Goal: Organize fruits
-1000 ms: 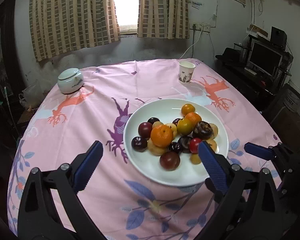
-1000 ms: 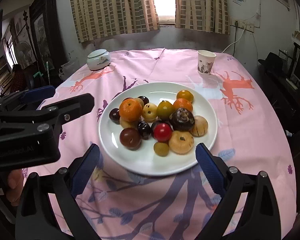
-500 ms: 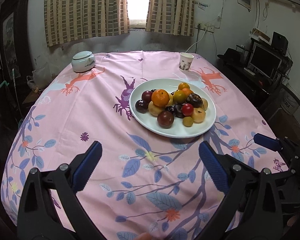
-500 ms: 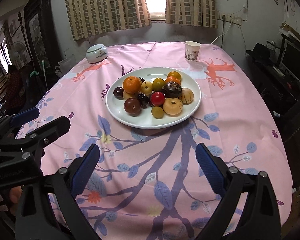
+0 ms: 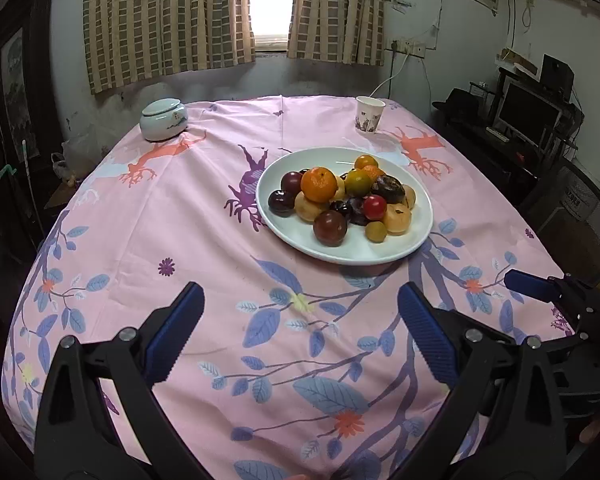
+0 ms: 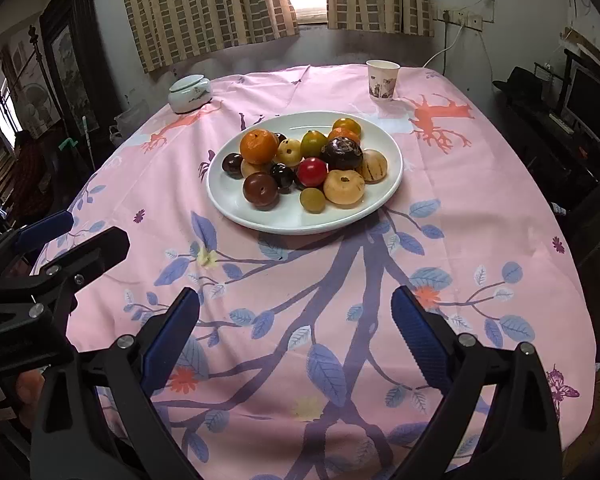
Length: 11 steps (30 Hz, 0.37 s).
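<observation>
A white plate [image 5: 296,236] [image 6: 236,208] holds several fruits in a heap: an orange [image 5: 319,184] [image 6: 259,146], dark plums [image 5: 330,227] [image 6: 261,191], a red cherry tomato [image 5: 375,207] [image 6: 312,171], yellow and green round fruits. It sits mid-table on the pink cloth. My left gripper [image 5: 300,320] is open over the near cloth, well short of the plate, nothing between its fingers. My right gripper [image 6: 296,316] is open too, also near the front edge. The left gripper's body [image 6: 40,280] shows at the right wrist view's left side.
A paper cup [image 5: 369,114] [image 6: 382,80] stands at the back right, a lidded white jar [image 5: 163,119] [image 6: 190,93] at the back left. Curtains and a window lie behind. A desk with a monitor [image 5: 530,114] is off the table's right.
Both grippers have pulled back from the plate toward the table's near edge over the last second; the plate now sits farther away. Both stayed open.
</observation>
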Motion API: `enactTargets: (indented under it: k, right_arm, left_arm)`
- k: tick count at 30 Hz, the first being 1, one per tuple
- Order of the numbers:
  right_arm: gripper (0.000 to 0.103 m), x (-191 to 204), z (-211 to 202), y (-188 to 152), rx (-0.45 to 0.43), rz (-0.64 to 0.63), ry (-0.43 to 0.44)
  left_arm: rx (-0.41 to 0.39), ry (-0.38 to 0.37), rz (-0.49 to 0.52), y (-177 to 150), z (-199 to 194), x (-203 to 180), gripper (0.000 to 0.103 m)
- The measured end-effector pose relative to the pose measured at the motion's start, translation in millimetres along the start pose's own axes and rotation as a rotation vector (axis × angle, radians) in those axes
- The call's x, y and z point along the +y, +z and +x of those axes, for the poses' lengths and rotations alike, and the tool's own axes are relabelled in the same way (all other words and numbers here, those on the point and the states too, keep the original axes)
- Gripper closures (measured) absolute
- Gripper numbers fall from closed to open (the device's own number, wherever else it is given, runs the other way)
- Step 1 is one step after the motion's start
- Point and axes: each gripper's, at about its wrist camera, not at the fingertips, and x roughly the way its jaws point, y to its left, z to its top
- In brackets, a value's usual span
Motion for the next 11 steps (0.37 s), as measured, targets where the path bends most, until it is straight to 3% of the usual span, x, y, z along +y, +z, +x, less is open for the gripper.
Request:
enactTargets:
  k: [11]
  right_arm:
    - [0.006, 1.0, 5.2, -0.8, 0.009, -0.002, 0.011]
  left_arm:
    - [0.026, -0.016, -0.008, -0.4, 7.6, 0.1, 0.004]
